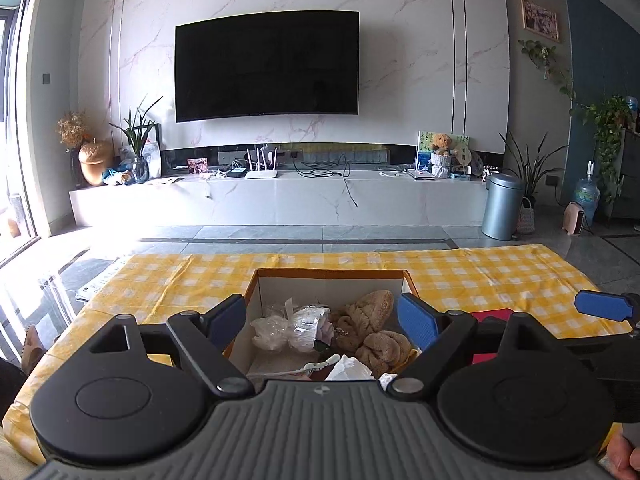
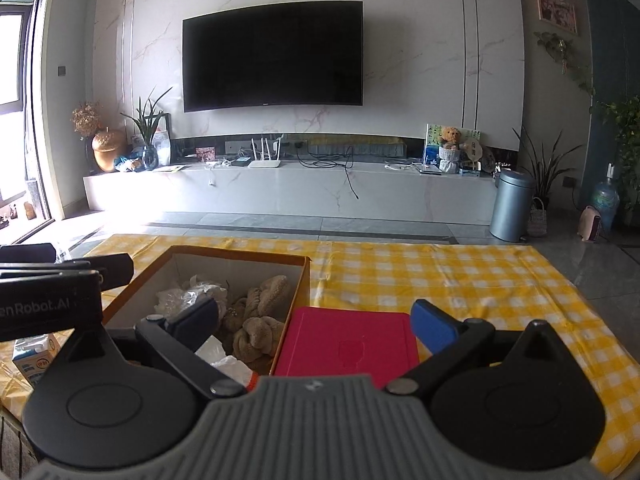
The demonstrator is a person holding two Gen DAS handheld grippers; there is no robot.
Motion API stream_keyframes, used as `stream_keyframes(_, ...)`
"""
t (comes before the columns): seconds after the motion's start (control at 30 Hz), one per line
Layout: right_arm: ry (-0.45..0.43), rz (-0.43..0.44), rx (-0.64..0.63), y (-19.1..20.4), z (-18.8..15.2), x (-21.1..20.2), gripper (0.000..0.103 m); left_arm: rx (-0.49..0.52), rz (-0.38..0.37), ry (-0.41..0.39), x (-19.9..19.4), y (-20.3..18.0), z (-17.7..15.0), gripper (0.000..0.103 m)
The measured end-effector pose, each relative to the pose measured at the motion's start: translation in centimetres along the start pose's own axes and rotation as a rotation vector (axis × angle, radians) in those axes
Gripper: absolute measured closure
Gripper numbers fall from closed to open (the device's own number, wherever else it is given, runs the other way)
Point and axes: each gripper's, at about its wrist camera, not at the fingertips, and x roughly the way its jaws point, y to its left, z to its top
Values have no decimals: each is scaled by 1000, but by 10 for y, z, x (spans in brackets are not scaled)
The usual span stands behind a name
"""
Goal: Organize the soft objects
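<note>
1. Past the left of my left gripper (image 1: 322,316), the yellow checked cloth (image 1: 168,284) runs out to the table's edge.
2. My left gripper hangs with its jaws spread wide and nothing between the pads; it points straight into the open cardboard box (image 1: 332,274).
3. Just ahead of its left pad, inside the box, lie crumpled clear plastic bags (image 1: 294,326). Ahead of its right pad sit the tan knitted soft pieces (image 1: 374,322), bundled together and touching. Closest to me in the box is a white crumpled sheet (image 1: 350,368).
4. Seen from my right gripper (image 2: 324,322), a small milk carton (image 2: 34,358) stands on the cloth to its far left, under my left gripper's body.
5. My right gripper is also fully apart and empty. The box lies ahead of its left pad, and a red lid (image 2: 348,346) rests flat between its fingers, touching the box's right wall.
6. To its right there is checked cloth.
</note>
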Motion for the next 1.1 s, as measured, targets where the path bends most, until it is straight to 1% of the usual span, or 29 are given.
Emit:
stream_keyframes(0.2, -11, 9, -12, 3, -5, -2, 3, -3, -1, 1, -2, -3, -2, 3)
stream_keyframes(0.37, -25, 10, -7, 5, -8, -6, 3, -42, -26, 4, -3, 0, -3, 3)
stream_keyframes(0.57, -27, 16, -3, 6, -11, -5, 3, -11, -8, -21, -4, -2, -4, 3)
stream_keyframes(0.73, -31, 10, -12, 8, -13, -5, 3, 10, -3, -28, -3, -3, -5, 3)
stream_keyframes(0.8, -28, 20, -9, 8, -14, -4, 3, 17, 3, -29, -2, -4, -6, 3)
stream_keyframes(0.9, -22, 21, -10, 8, -16, -2, 3, 21, 13, -30, -1, -5, -8, 3)
stream_keyframes(1.1, -20, 13, -20, 8, -17, -1, 3, 4, 4, -21, 2, -3, -10, 3)
